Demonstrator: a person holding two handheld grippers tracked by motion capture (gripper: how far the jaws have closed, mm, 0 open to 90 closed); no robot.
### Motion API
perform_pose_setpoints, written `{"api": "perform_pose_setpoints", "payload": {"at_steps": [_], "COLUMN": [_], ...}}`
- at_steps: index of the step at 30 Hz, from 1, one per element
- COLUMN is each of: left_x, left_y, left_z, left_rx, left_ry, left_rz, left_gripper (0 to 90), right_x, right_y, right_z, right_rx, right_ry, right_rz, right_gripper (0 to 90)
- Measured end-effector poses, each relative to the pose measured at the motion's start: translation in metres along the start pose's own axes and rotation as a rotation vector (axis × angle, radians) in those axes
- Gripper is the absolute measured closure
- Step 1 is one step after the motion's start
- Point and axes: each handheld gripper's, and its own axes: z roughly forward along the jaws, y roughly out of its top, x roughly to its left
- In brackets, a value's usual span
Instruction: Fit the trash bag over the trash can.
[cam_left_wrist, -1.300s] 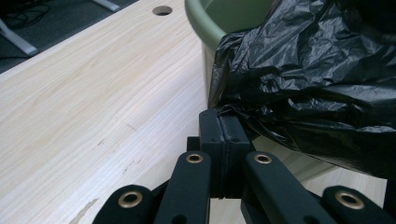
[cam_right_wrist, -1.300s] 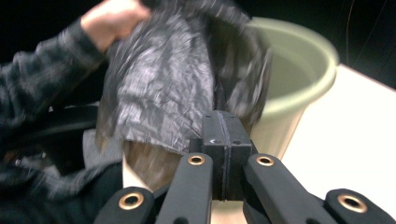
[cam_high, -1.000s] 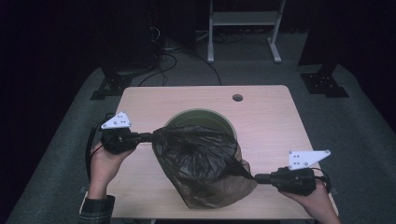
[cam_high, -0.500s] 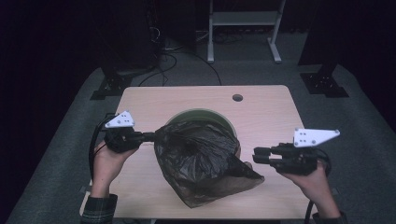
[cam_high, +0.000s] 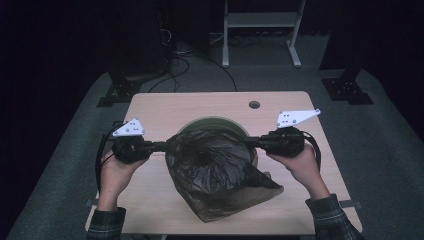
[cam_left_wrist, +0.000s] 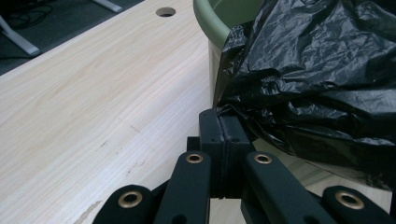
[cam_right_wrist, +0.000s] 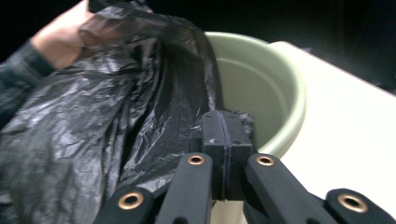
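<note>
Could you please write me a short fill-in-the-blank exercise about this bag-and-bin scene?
1. The plastic bag is ____ in colour.
2. The bin on the wooden table is pale ____.
3. The left gripper and right gripper each pinch the bag's ____.

Missing words: black; green; edge

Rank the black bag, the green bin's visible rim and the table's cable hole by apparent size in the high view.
1. black bag, clearly largest.
2. green bin, a rim arc showing behind the bag.
3. cable hole, smallest.

Crinkled glossy black plastic bag (cam_high: 220, 170), smooth matt green plastic bin (cam_right_wrist: 261, 88), pale wood-grain table (cam_left_wrist: 93, 102), matt black fingers (cam_left_wrist: 219, 135)
</note>
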Motion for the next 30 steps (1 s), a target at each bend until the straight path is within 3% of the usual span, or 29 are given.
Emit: {"api": "perform_pose_setpoints", "payload": {"at_steps": [3,4,6,14,21,23,28,29,30], "left_x": [0.0,0.0,0.0,0.008,0.018,0.019,0.02,0.02,0.019], "left_y": [0.0,0.0,0.001,0.003,0.001,-0.004,-0.01,-0.011,-0.012], "left_z": [0.001,0.004,0.006,0.013,0.025,0.033,0.042,0.042,0.043], "left_rx": [0.006,0.013,0.015,0.027,0.084,0.102,0.135,0.135,0.131], "left_ry": [-0.003,-0.004,-0.006,0.018,0.045,0.035,0.023,0.02,0.019], "left_rz": [0.001,0.003,0.0,-0.006,-0.014,-0.028,-0.028,-0.028,-0.032], "left_gripper": [89.9,89.9,89.9,89.9,90.0,89.9,89.9,89.9,89.9], "right_x": [-0.003,-0.008,-0.015,-0.048,-0.068,-0.074,-0.082,-0.085,-0.085], "right_y": [0.002,0.005,0.01,0.025,0.026,0.02,0.01,0.006,0.006], "right_z": [0.0,0.0,0.001,0.022,0.044,0.055,0.062,0.06,0.06], "right_rx": [-0.014,-0.033,-0.047,-0.042,-0.022,0.009,0.055,0.057,0.057], "right_ry": [-0.029,-0.065,-0.091,-0.182,-0.199,-0.2,-0.225,-0.218,-0.218], "right_rz": [-0.007,-0.013,-0.013,0.001,0.033,0.055,0.075,0.099,0.099], "right_gripper": [90.0,90.0,90.0,90.0,90.0,90.0,90.0,82.9,82.9]}}
